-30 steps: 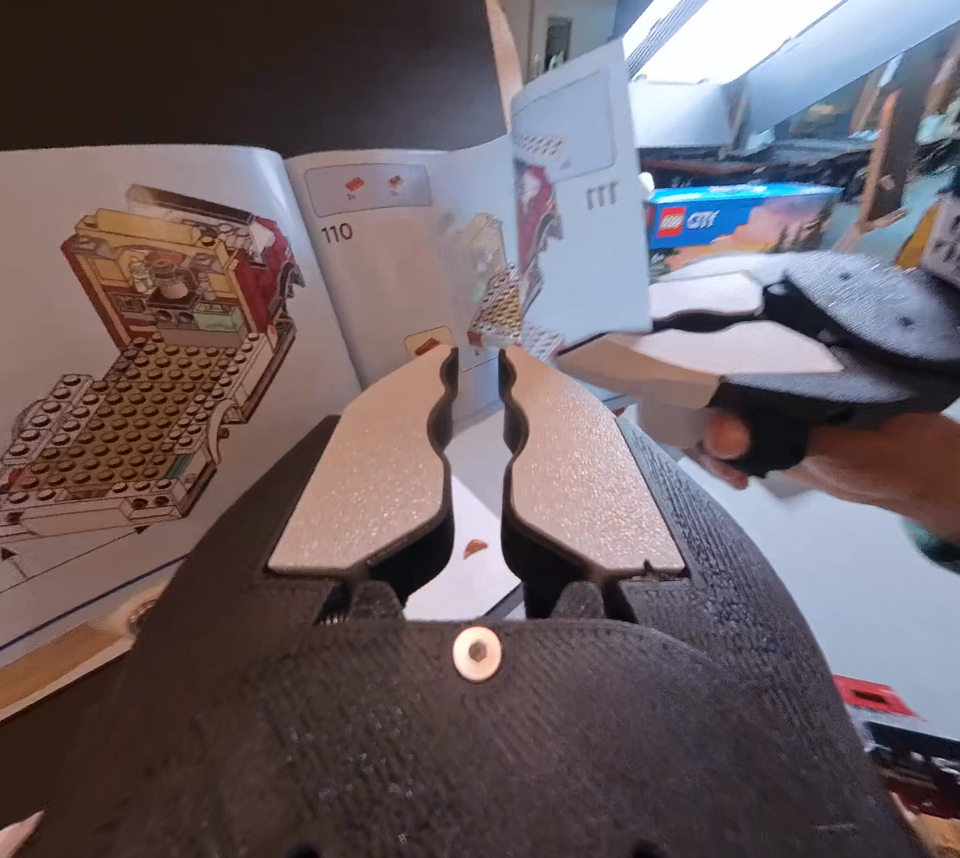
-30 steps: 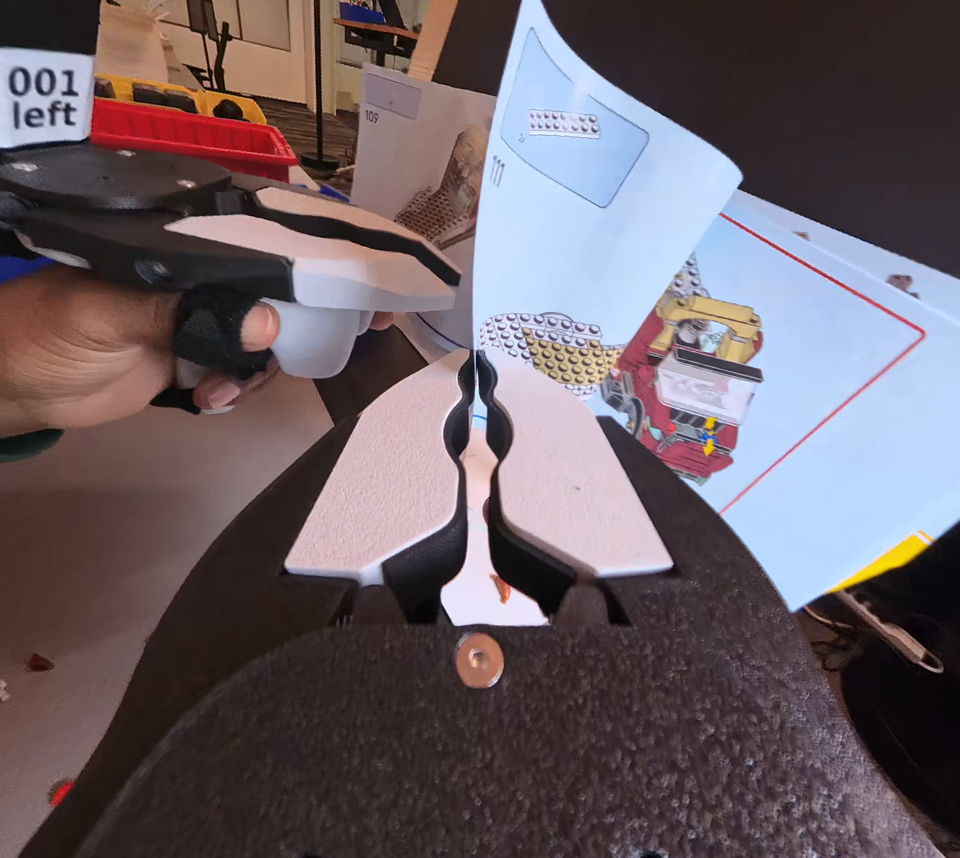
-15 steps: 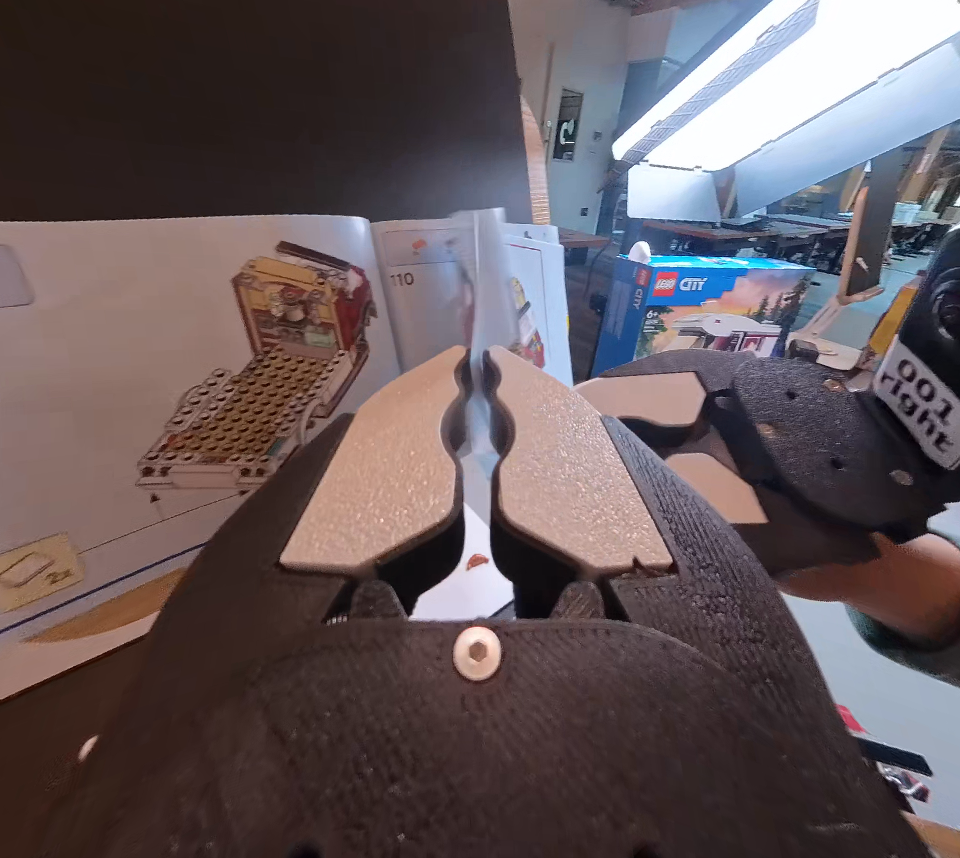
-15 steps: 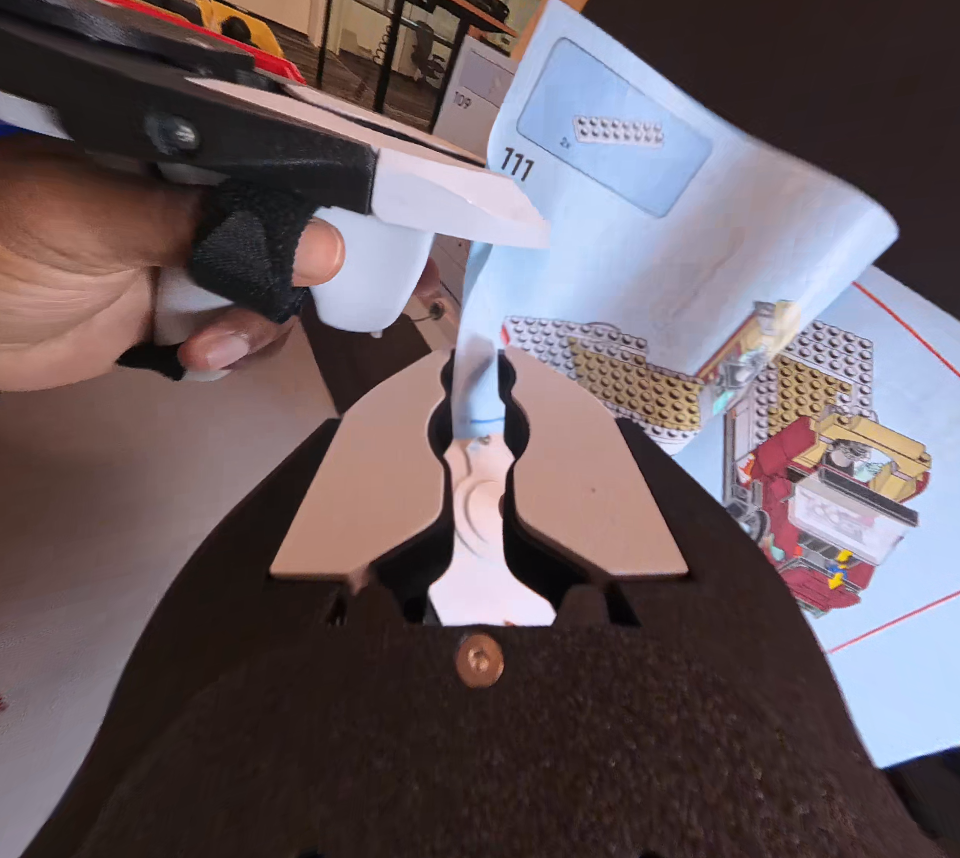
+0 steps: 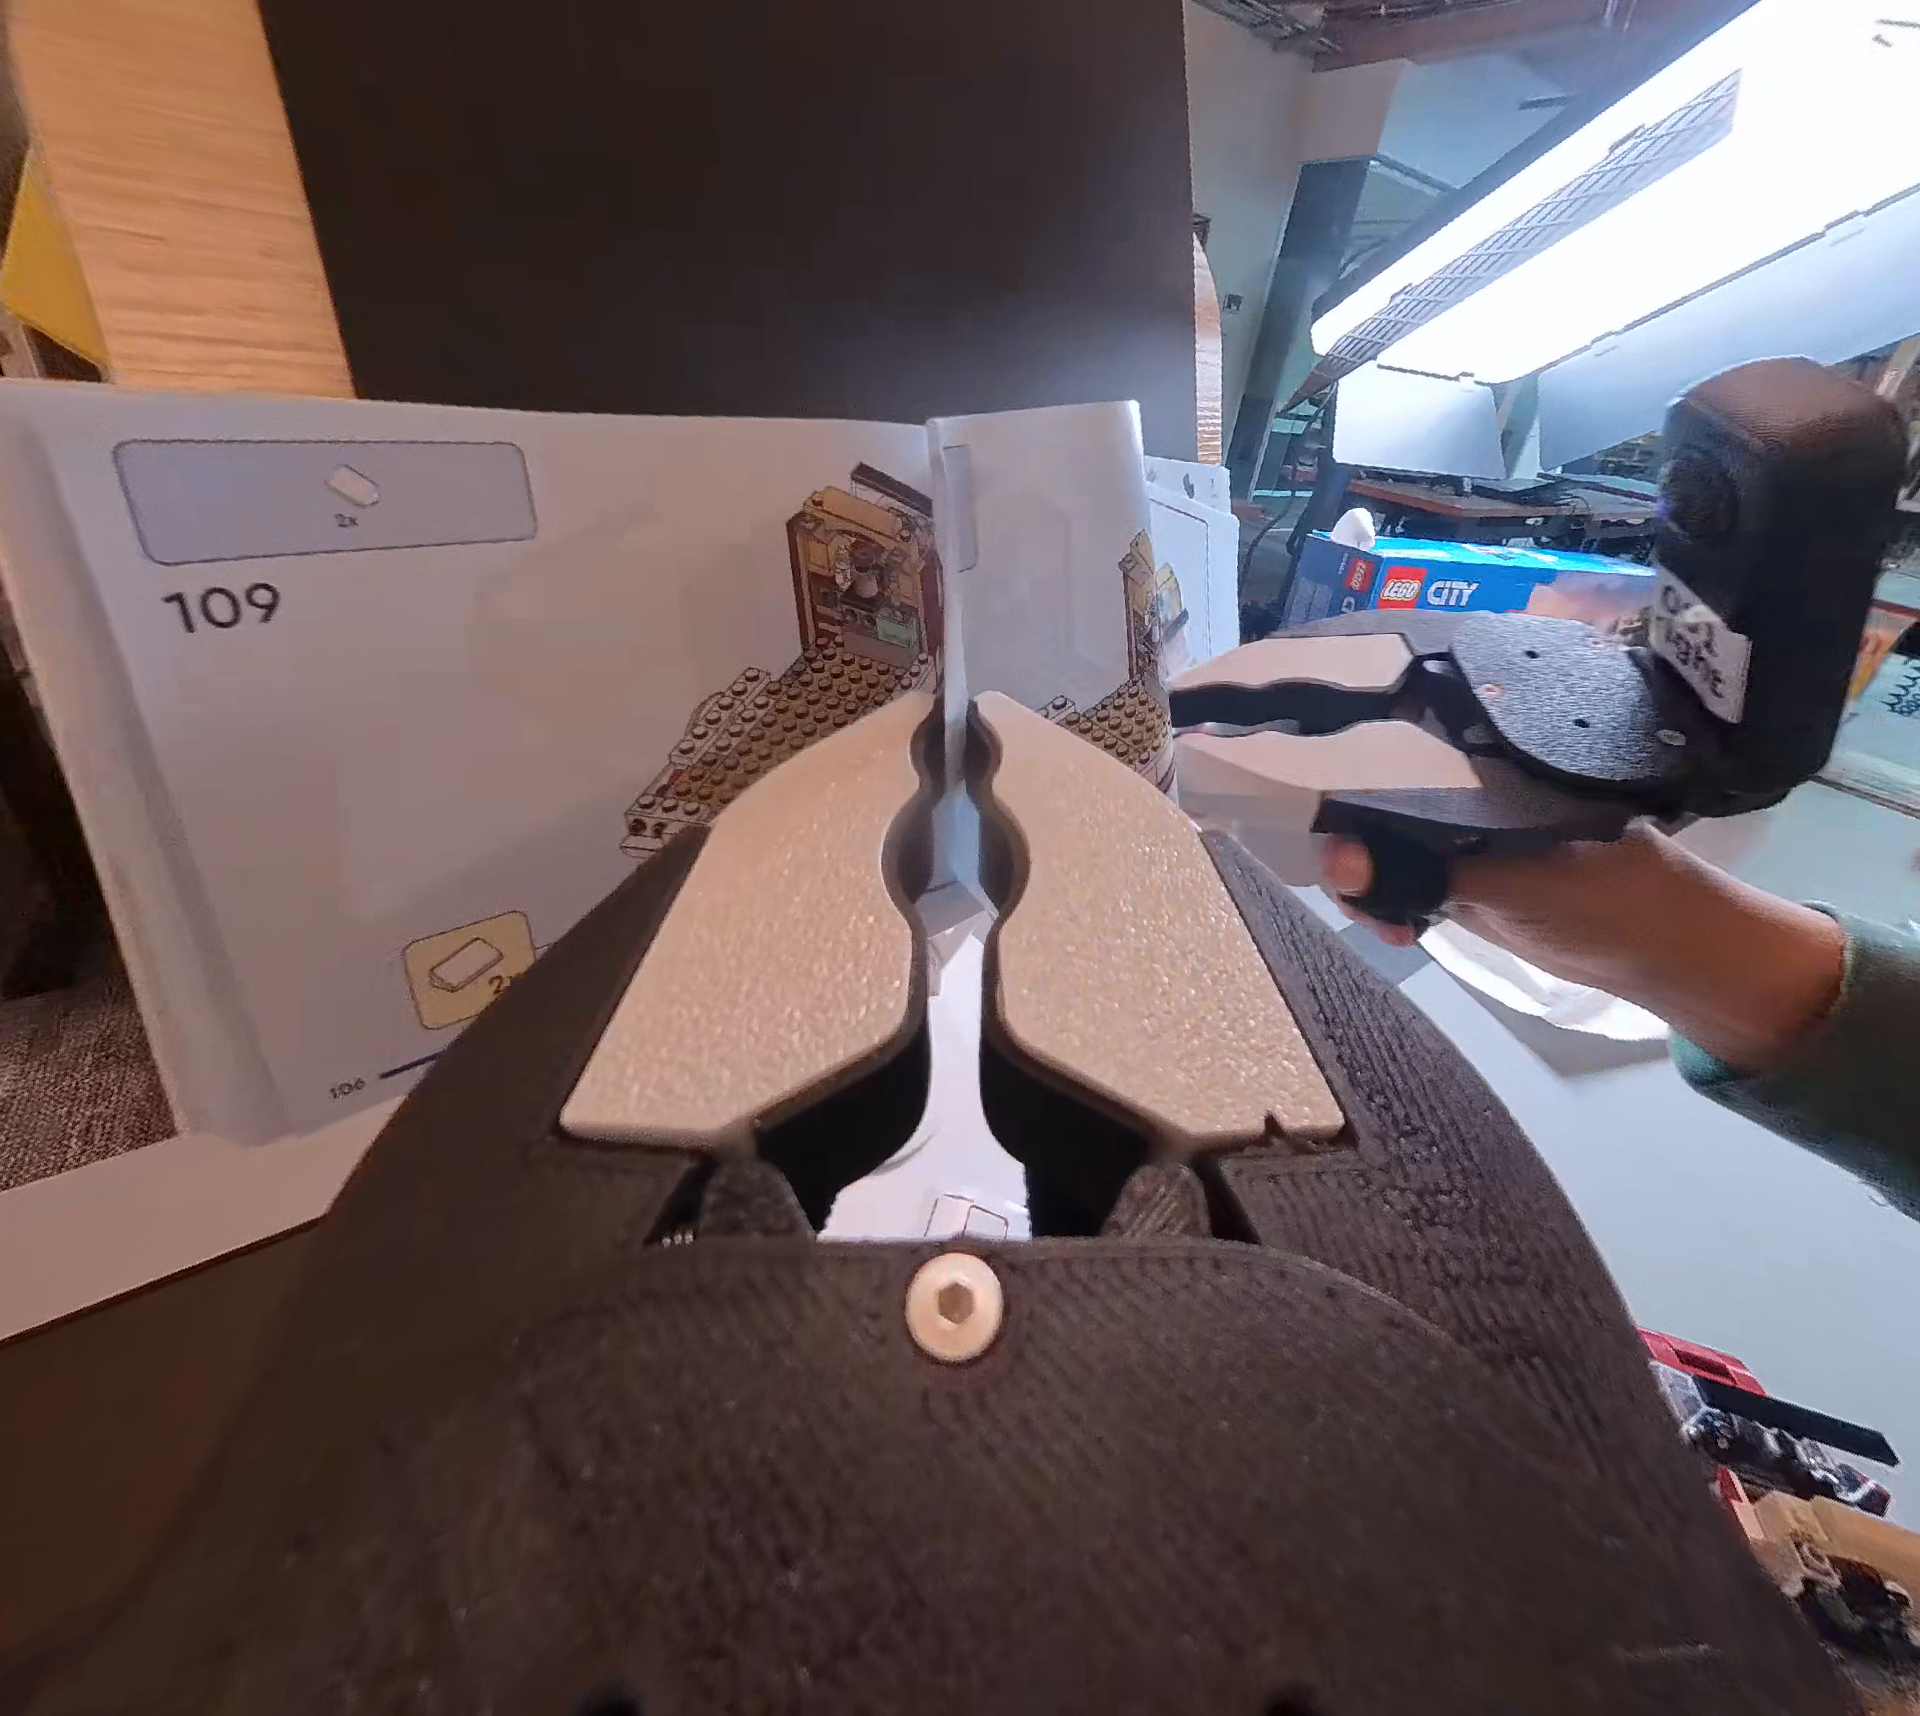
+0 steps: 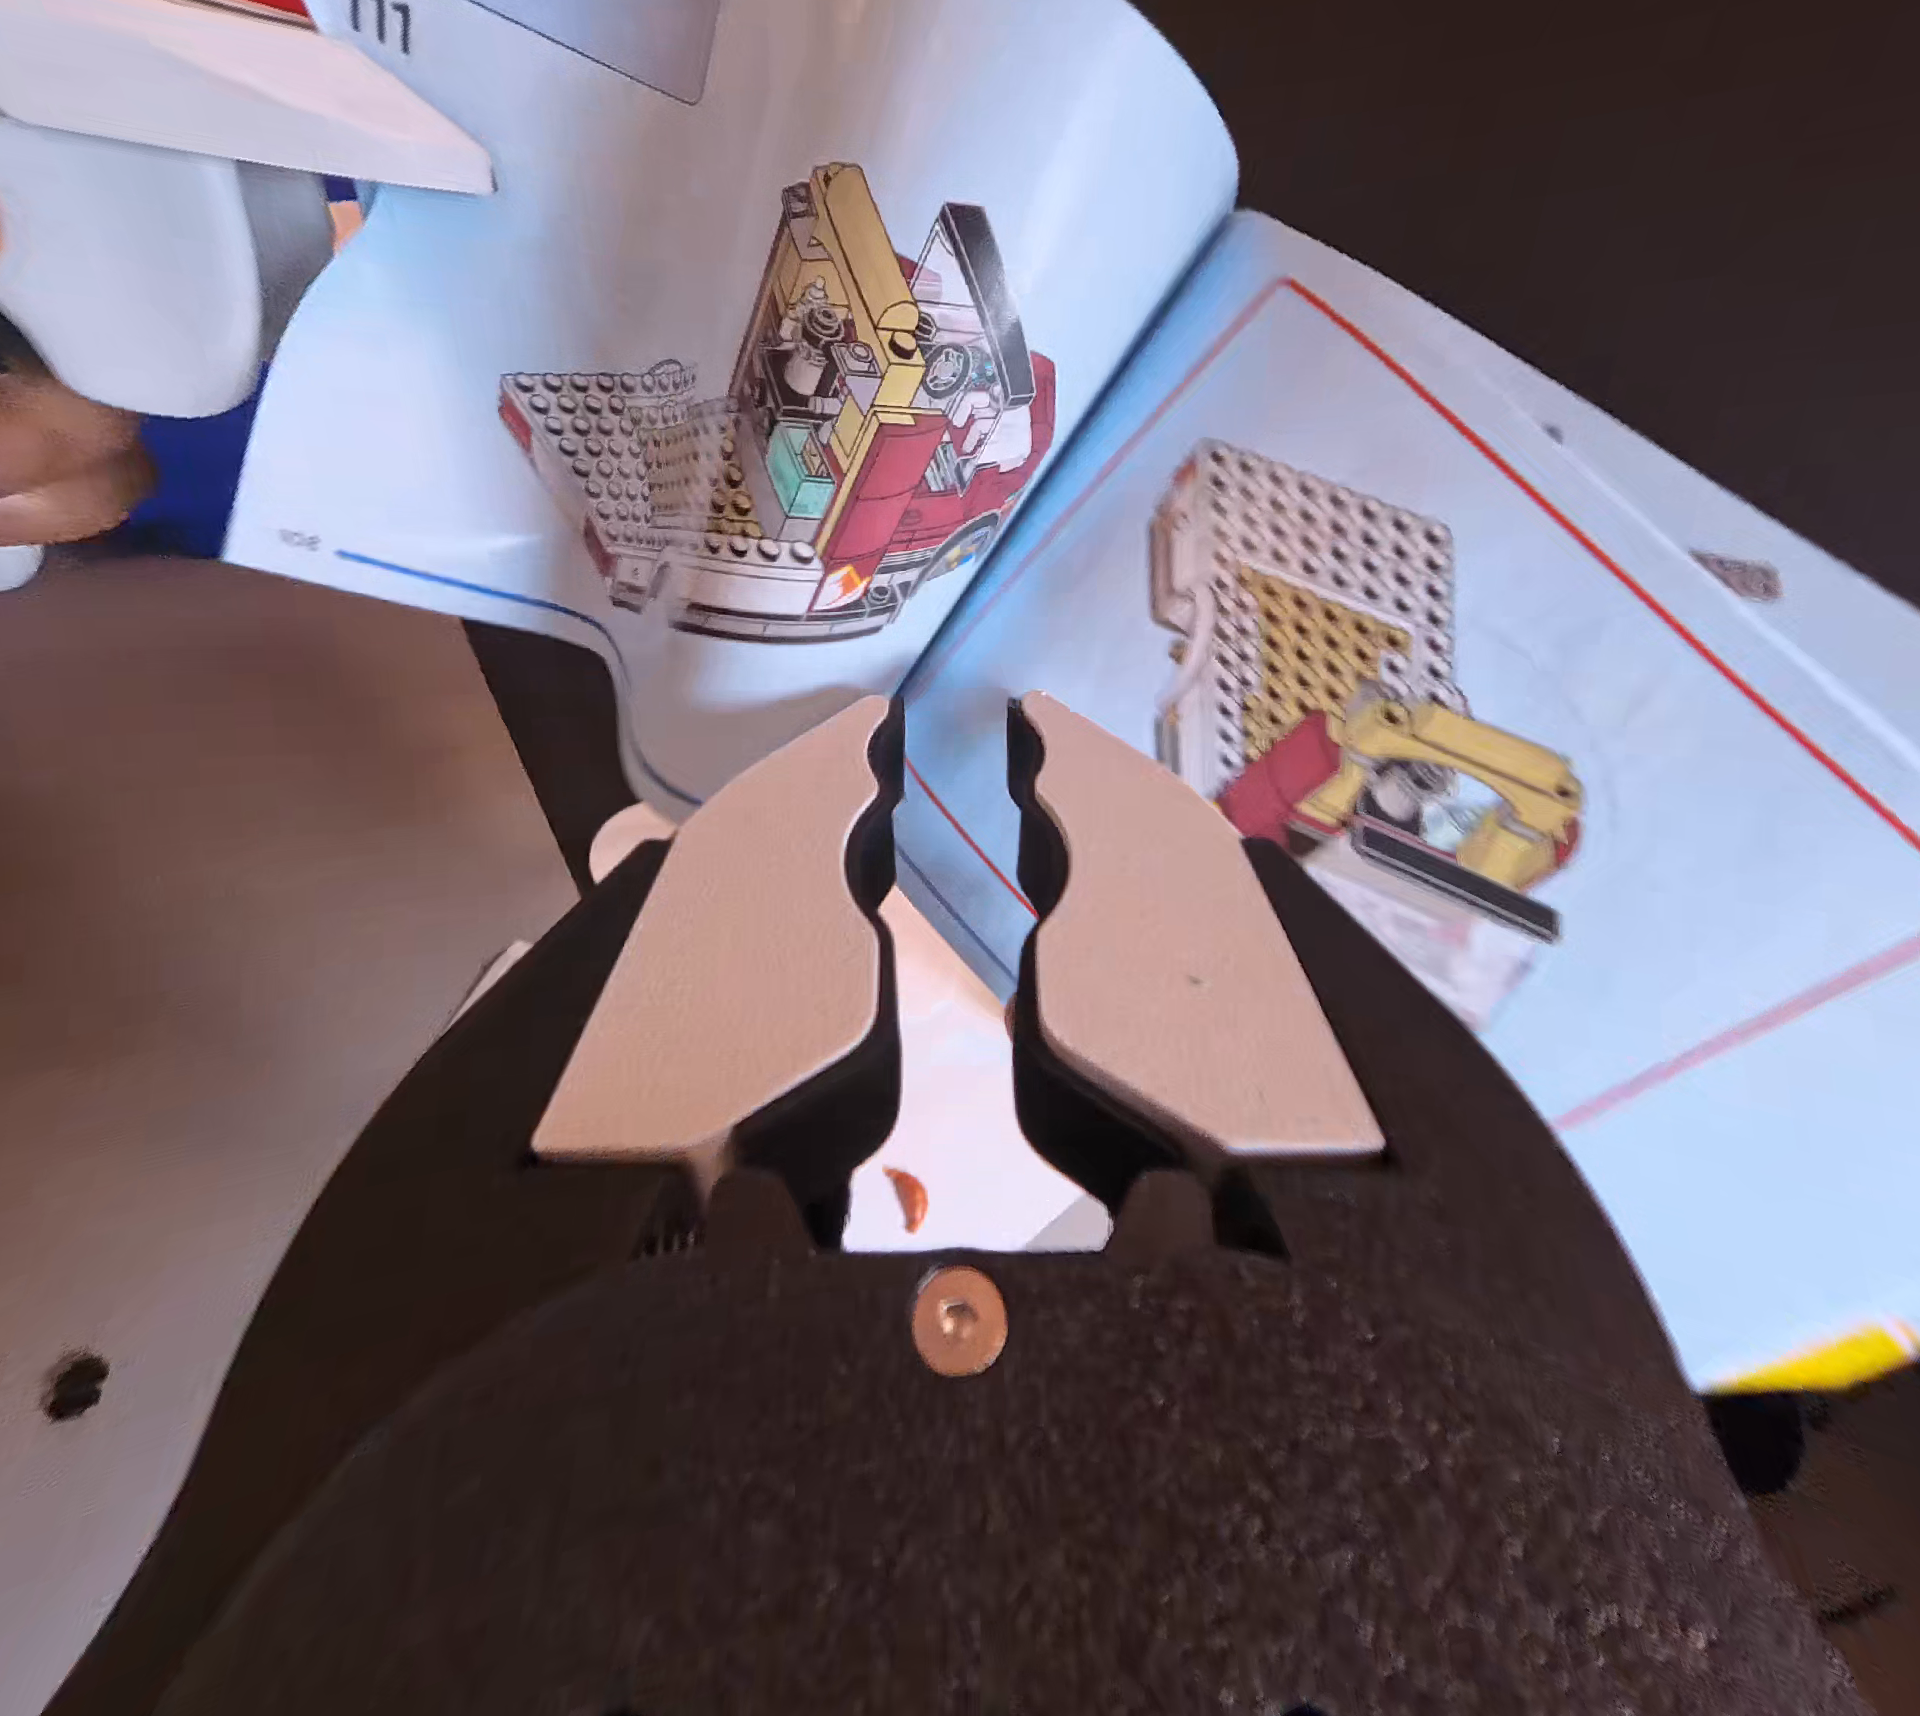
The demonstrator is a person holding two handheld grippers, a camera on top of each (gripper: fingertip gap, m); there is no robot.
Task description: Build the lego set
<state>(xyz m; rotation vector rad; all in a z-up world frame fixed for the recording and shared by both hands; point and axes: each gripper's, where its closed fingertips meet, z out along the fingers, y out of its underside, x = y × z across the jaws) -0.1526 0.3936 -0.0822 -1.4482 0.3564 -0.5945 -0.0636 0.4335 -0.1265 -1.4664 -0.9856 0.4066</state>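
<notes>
While a pale-blue paper instruction-booklet page is pinched by the left gripper and the right gripper is held parted and empty, only page-turning is seen, with brick assembly judged pending.

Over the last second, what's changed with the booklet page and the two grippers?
The page has passed from one gripper to the other: the right gripper, which had pinched it, has opened and let go, and the left gripper has shut on its edge. The instruction booklet stays propped open, and the lego box has not moved.
</notes>
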